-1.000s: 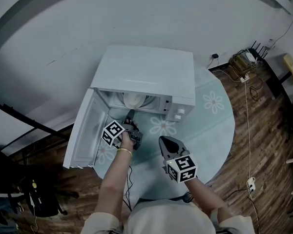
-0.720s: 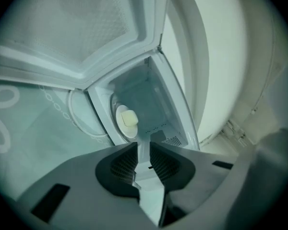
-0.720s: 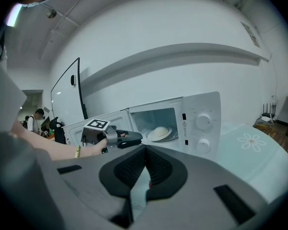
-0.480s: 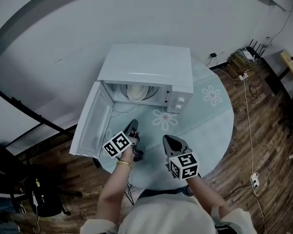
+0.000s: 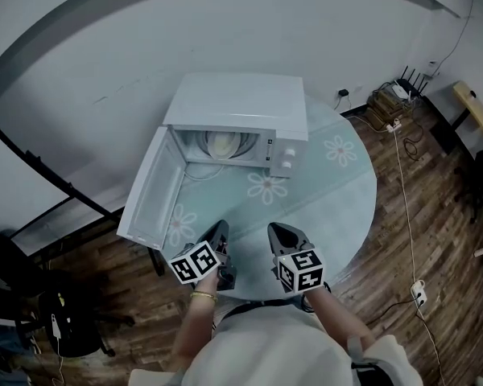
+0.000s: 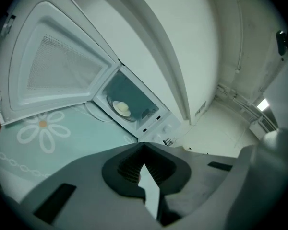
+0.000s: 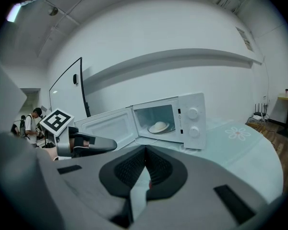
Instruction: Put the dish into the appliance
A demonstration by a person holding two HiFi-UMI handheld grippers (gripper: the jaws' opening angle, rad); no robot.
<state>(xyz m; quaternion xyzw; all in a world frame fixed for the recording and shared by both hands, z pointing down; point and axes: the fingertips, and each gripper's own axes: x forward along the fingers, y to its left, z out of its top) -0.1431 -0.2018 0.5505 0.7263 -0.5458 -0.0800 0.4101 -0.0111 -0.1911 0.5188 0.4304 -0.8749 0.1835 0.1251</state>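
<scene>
dish (image 5: 223, 143) in open microwave (image 5: 237, 103); left gripper (image 5: 220, 230), right gripper (image 5: 275, 232) at table (image 5: 338, 191) edge.

The left tongs (image 5: 222, 227) and right tongs (image 5: 273, 230) sat side by side, both pointing toward twelve o'clock, jaws pressed together and empty; the bare left forearm (image 5: 195, 325) ran back toward six o'clock.

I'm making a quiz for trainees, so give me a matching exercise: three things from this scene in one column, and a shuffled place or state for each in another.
Things:
1. white microwave door
2. pale round dish
3. left gripper

Places or states:
A. shut, with nothing in it
B. swung wide open
C. inside the white microwave oven

Pairs: 1-B, 2-C, 3-A
</scene>
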